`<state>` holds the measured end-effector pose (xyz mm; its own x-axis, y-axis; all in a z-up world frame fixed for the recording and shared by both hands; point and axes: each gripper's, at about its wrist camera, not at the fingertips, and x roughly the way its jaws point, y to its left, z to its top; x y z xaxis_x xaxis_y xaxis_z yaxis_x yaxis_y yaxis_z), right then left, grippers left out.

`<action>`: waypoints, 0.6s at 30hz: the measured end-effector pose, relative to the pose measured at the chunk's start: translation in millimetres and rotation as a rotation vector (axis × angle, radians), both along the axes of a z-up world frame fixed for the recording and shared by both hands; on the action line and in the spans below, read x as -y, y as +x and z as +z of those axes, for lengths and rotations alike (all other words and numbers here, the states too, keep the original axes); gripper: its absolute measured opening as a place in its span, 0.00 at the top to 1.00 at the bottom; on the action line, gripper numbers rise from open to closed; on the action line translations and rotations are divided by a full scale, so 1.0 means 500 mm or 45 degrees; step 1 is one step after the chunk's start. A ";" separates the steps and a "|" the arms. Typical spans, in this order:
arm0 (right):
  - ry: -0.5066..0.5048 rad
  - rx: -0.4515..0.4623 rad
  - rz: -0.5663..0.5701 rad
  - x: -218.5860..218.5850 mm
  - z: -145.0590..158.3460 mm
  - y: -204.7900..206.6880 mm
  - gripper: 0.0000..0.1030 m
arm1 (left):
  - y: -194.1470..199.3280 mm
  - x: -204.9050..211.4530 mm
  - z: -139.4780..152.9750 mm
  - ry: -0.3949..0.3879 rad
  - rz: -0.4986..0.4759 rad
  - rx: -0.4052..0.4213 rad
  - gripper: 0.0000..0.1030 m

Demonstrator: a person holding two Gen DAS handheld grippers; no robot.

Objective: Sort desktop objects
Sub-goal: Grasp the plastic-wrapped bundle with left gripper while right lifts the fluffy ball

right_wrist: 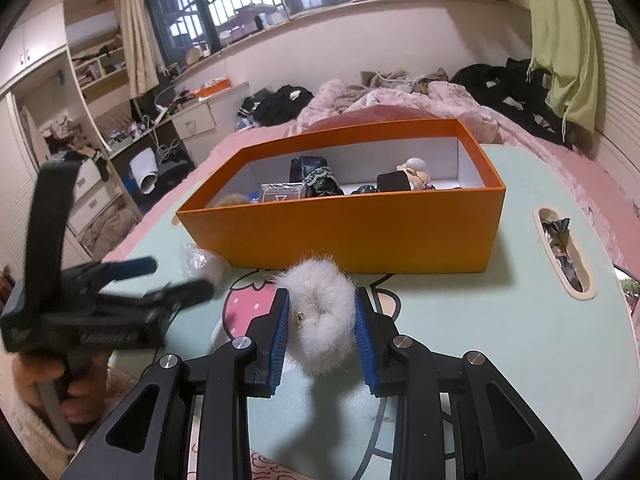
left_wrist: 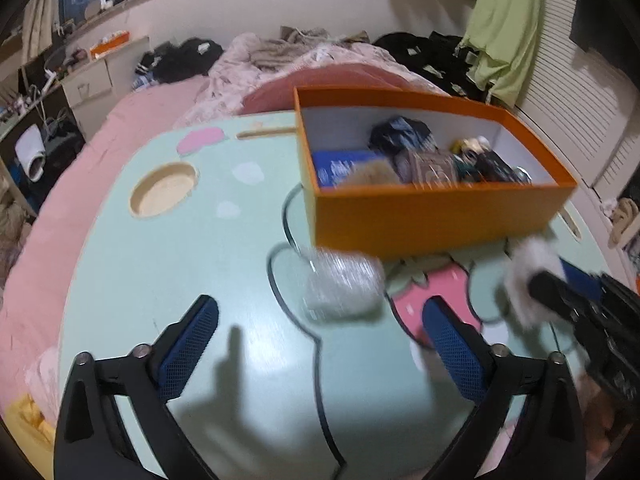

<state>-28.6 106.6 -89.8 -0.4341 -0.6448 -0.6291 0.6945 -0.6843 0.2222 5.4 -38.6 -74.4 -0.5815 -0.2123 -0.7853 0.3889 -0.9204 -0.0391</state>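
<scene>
So we've got the fluffy white scrunchie (right_wrist: 323, 312) pinched between the blue pads of our right tool (right_wrist: 320, 332), clamped on both sides, just in front of the orange box (right_wrist: 344, 232) on the desk (right_wrist: 540, 340). Squeezing it across the middle makes sense to us, since soft fur squashes down and won't slip out that way. Whether it's lifted clear of the desk or only just off it, we can't really tell.

The box is clearly our sorting bin: there's already a card pack (right_wrist: 283, 192), some dark lacy fabric (right_wrist: 316, 178) and a little figure (right_wrist: 414, 168) inside it, so the scrunchie probably goes over that front wall next.

Our left tool (left_wrist: 320, 340) has its jaws apart with nothing between them, hovering in front of the box too. It's aimed at the crinkly clear plastic wrapper (left_wrist: 340, 284) that sits right against the box's front wall, touching or nearly so. We reckon that's the next pick, and keeping the jaws wide suits something that puffy and shapeless. The left view is blurry, so take the wrapper's exact shape with a pinch of salt.
</scene>
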 end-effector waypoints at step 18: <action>-0.107 -0.149 -0.058 -0.026 0.125 -0.049 0.70 | 0.003 -0.041 0.166 -0.014 -0.155 -0.257 0.68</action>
